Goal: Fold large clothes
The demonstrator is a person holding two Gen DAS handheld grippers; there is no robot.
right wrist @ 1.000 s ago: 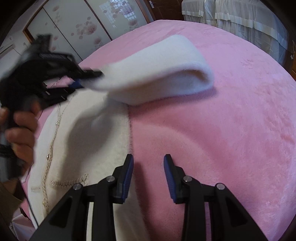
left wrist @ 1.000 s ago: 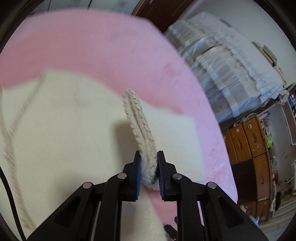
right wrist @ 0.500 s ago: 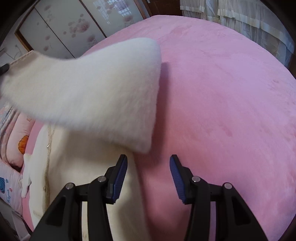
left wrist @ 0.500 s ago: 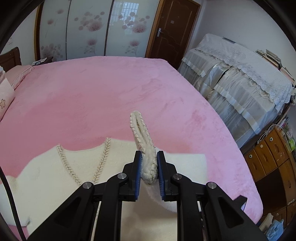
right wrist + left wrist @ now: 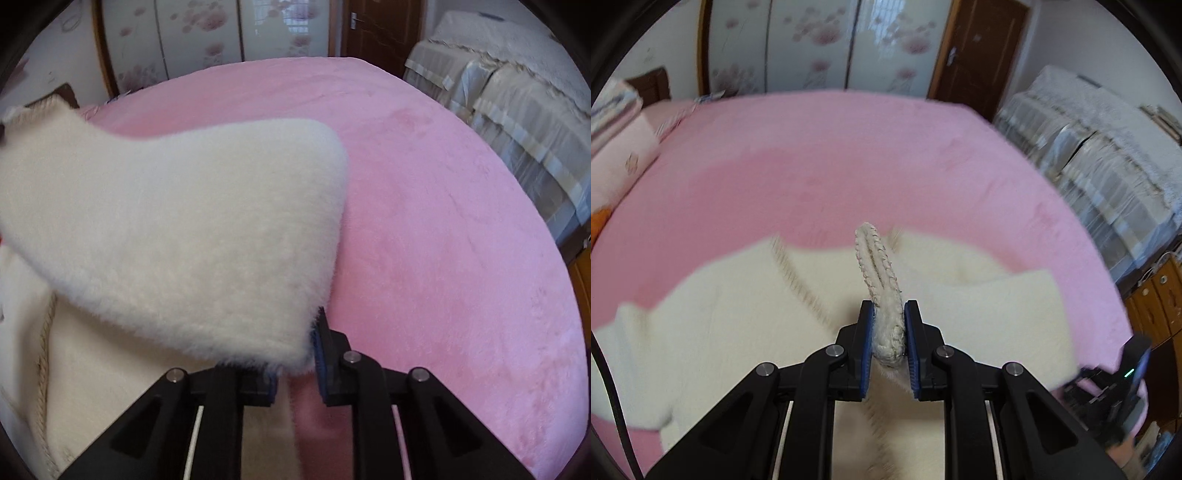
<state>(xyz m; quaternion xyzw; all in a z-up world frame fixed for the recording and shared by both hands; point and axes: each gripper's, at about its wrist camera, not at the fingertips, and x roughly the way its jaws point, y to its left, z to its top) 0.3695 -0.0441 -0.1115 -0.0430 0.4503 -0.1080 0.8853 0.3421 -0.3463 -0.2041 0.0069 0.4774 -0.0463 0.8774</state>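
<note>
A cream fleece cardigan [image 5: 720, 325] with braided trim lies spread on a pink bed [image 5: 849, 162]. My left gripper [image 5: 889, 343] is shut on the braided cuff [image 5: 875, 266] of one sleeve and holds it up above the garment's body. In the right wrist view that lifted sleeve [image 5: 177, 229] hangs across the frame. The sleeve's lower corner sits between the jaws of my right gripper [image 5: 295, 354]; the left finger is hidden behind the fleece, and a gap shows between the jaws. The right gripper also shows in the left wrist view [image 5: 1123, 387], at the garment's right edge.
Pillows [image 5: 617, 147] lie at the bed's left end. A lace-covered sofa [image 5: 517, 92] stands to the right, with wooden drawers [image 5: 1160, 302] nearer. Sliding wardrobe doors [image 5: 812, 48] and a brown door [image 5: 373, 29] are behind the bed.
My left gripper has carried the cuff back over the garment's body. My right gripper has moved up to the hanging sleeve, whose lower corner now sits between its jaws.
</note>
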